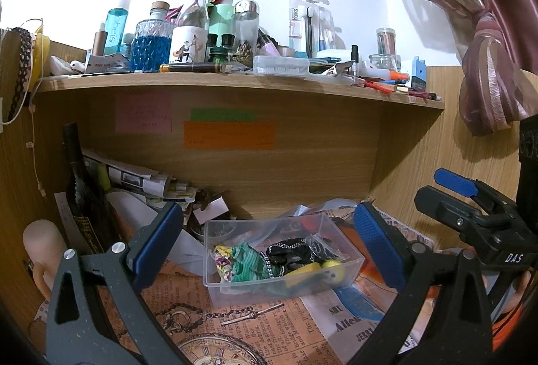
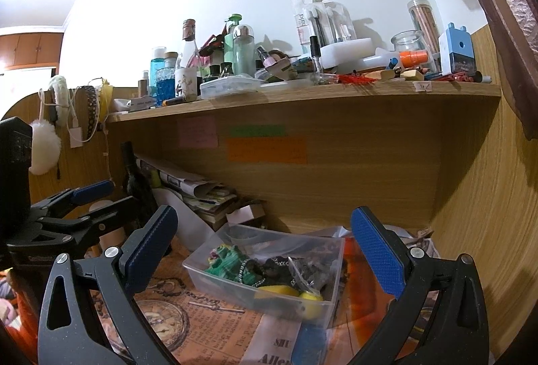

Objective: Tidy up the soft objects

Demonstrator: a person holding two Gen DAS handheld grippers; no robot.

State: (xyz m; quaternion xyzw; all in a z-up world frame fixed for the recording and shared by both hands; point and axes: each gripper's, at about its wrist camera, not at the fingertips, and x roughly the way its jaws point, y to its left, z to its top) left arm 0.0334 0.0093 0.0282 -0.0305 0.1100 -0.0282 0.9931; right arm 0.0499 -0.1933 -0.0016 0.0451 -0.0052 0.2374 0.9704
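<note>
A clear plastic box (image 1: 349, 264) stands on the newspaper-covered desk under a wooden shelf; it also shows in the right wrist view (image 2: 201, 270). It holds soft items: a green scrunchie (image 1: 248, 264), a floral one (image 1: 223, 260), a black lace piece (image 1: 289, 252) and a yellow plush (image 1: 331, 269). My left gripper (image 1: 269, 244) is open and empty, jaws wide, just in front of the box. My right gripper (image 2: 265, 250) is open and empty, also facing the box. The right gripper shows at the right of the left wrist view (image 1: 470, 200).
The upper shelf (image 1: 235, 80) is crowded with bottles, jars and pens. A dark wine bottle (image 1: 84, 193) and stacked papers (image 1: 148, 183) stand at the back left. A curtain (image 1: 484, 62) hangs at right. A white puff (image 2: 43, 146) hangs at left.
</note>
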